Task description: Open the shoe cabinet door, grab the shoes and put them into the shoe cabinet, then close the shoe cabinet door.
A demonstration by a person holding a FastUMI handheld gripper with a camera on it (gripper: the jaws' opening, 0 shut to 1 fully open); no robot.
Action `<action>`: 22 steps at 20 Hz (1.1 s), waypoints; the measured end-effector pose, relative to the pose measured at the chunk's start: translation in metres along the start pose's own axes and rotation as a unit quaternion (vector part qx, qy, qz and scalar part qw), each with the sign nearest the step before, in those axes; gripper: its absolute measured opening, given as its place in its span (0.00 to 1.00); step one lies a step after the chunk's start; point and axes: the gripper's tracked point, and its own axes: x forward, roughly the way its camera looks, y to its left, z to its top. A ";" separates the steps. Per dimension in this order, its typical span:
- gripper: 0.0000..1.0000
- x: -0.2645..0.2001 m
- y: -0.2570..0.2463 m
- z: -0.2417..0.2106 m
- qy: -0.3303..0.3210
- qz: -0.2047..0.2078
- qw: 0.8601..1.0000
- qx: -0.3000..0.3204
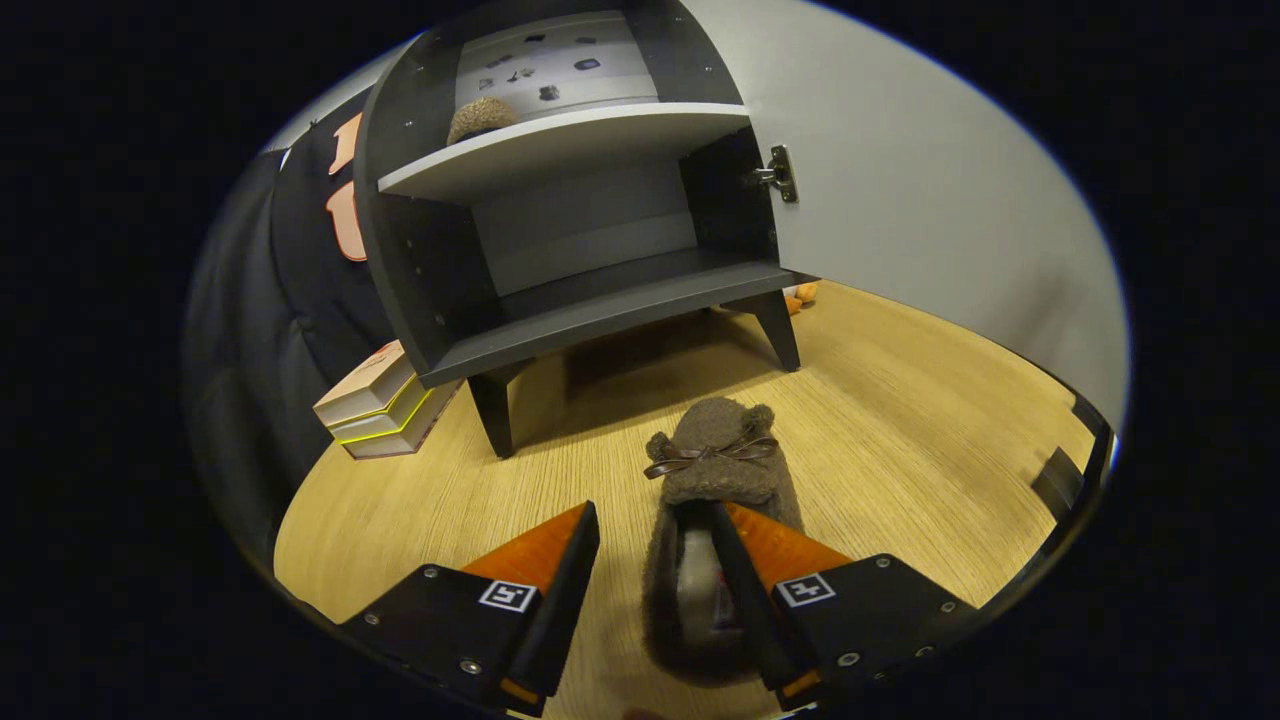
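**Bystanders on the booth floor**

We see a stack of boxes [380,405] lying on the wooden floor [900,420] against the dark wall cloth [250,330], and a small orange object [800,295] farther back.

Fuzzy brown slipper [715,460], matt grey cabinet [600,310], wood-grain floor [900,420], metal hinge [778,175].

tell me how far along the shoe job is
Done: the cabinet door is open and one slipper sits on the upper shelf. In hand: the open gripper straddles the second slipper on the floor, one finger inside it. Left: grasp it, place it, close the door.
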 end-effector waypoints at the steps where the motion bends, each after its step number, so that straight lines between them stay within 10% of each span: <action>1: 0.71 0.004 0.001 -0.002 0.003 0.000 1.000 -0.002; 15: 0.12 0.046 -0.013 -0.008 0.008 -0.031 0.999 -0.009; 22: 0.08 0.028 -0.013 0.021 0.002 -0.017 1.000 -0.021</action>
